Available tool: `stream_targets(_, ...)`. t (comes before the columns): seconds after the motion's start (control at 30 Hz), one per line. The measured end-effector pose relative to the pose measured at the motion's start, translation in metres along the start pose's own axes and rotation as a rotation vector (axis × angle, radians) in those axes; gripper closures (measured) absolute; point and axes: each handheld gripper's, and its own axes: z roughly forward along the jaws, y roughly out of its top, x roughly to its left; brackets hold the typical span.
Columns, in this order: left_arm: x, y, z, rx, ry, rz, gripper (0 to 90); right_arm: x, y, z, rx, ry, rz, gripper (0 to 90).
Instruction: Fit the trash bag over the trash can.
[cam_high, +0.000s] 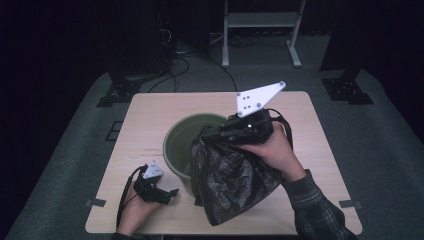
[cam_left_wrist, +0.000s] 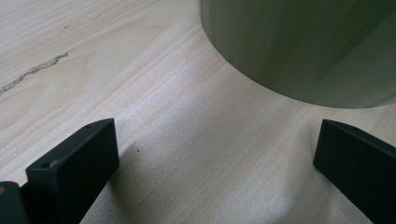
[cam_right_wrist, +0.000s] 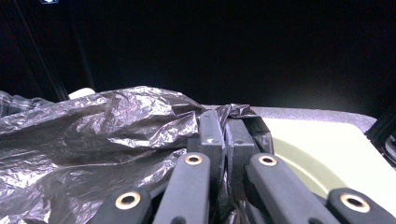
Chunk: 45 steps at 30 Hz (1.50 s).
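A green bin (cam_high: 176, 145) stands in the middle of the wooden table (cam_high: 150, 112). A crumpled black plastic bag (cam_high: 227, 180) hangs over the bin's right rim and down to the table's front. My right gripper (cam_high: 207, 132) is shut on the bag's upper edge above the bin; in the right gripper view the black film (cam_right_wrist: 93, 135) bunches between the closed jaws of the right gripper (cam_right_wrist: 224, 122). My left gripper (cam_high: 170, 194) rests low on the table at the front left, open. In the left gripper view the left gripper (cam_left_wrist: 215, 154) has bare wood between its jaws and the bin's wall (cam_left_wrist: 308, 46) ahead.
The table stands on a grey carpet. A white frame stand (cam_high: 260, 30) and cables (cam_high: 175, 65) lie on the floor beyond the far edge. Dark equipment bases (cam_high: 345, 87) sit at the back right and back left. Tape marks (cam_high: 95, 203) sit by the table's front corners.
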Motion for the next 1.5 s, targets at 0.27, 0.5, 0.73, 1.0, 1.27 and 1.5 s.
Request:
stream_targets(0.27,0.0,0.0,0.0,-0.001,0.001,0.0,0.0,-0.02,0.024,0.029,-0.019,0.051,0.0,88.6)
stream_targets(0.5,0.0,0.0,0.0,0.0,0.0,0.001,0.0,-0.031,0.047,0.047,-0.026,0.025,-0.039,88.6)
stream_targets(0.73,0.0,0.0,0.0,0.004,-0.003,0.005,0.0,-0.053,0.06,0.064,-0.078,0.029,-0.043,88.6)
stream_targets(1.0,0.0,0.0,-0.001,0.003,-0.009,0.008,0.0,-0.066,0.062,0.085,-0.109,0.06,-0.037,88.6)
stream_targets(1.27,0.0,-0.001,-0.001,0.001,-0.01,0.009,0.0,-0.074,0.06,0.087,-0.123,0.048,-0.036,88.6)
stream_targets(1.5,0.0,-0.001,-0.001,0.002,-0.01,0.01,0.0,-0.079,0.056,0.087,-0.132,0.051,-0.032,88.5)
